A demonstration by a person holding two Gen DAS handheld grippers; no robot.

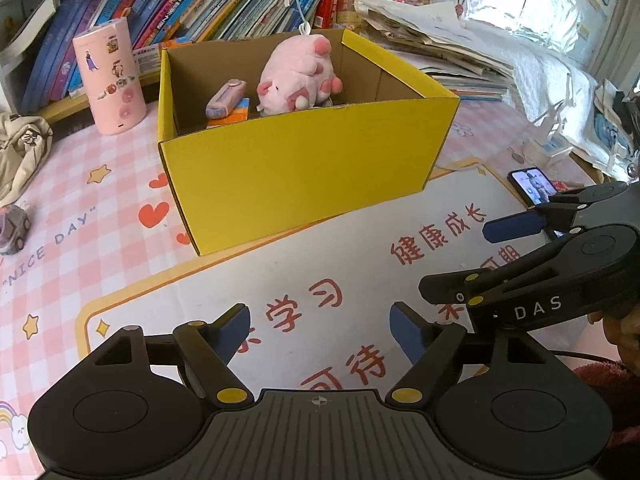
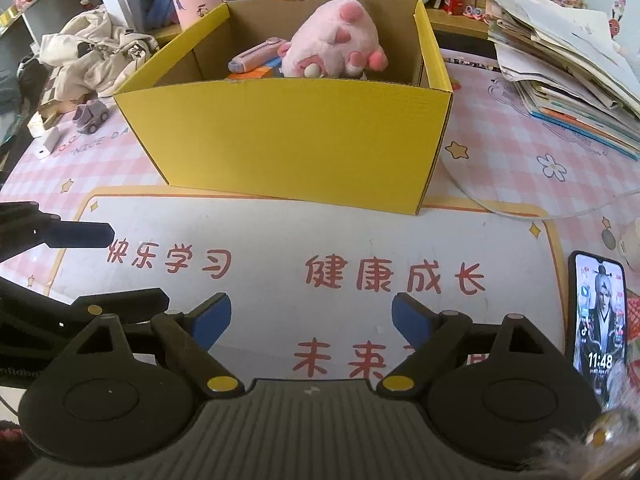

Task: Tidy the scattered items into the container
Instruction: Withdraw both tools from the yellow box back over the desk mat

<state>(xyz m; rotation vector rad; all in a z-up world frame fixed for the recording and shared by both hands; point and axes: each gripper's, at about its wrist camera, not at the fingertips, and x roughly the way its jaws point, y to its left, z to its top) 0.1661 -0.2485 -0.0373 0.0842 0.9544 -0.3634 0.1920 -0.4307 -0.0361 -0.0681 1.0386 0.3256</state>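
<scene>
Left tool: matte black body, ribbed grey centre plate with small crosshair mark, two round black discs at sides, yellow pivot caps, silver screw heads, blue pads on angled black fingers. Right tool: same build, blue pads, yellow caps, ribbed plate; white "DAS" lettering on its side in left view. Dark red fuzzy sleeve behind it, thin black cable alongside.
</scene>
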